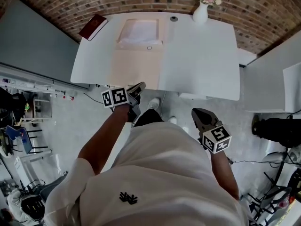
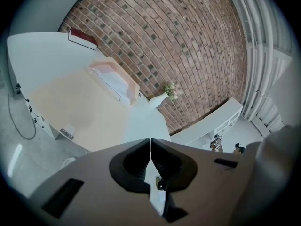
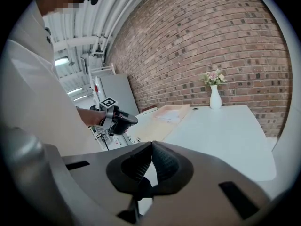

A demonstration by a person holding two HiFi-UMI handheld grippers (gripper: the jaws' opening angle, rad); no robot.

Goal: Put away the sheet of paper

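Note:
The white sheet of paper point(image 1: 139, 32) lies on the far half of a pale beige folder point(image 1: 136, 67) that is spread open on the white table point(image 1: 202, 55). The left gripper view shows the sheet point(image 2: 112, 80) and the folder point(image 2: 70, 102) too. From the right gripper view the sheet point(image 3: 168, 116) is far off. My left gripper point(image 1: 139, 86) hangs just off the table's near edge, in front of the folder, shut and empty point(image 2: 150, 142). My right gripper point(image 1: 195, 113) is lower and further back from the table, also shut with nothing in it point(image 3: 151, 147).
A red book point(image 1: 93, 27) lies at the table's far left corner. A white vase with flowers point(image 1: 201, 11) stands at the far right, with a small round disc point(image 1: 174, 19) beside it. A grey cabinet point(image 1: 33, 46) stands to the left. Cables and equipment crowd the floor at both sides.

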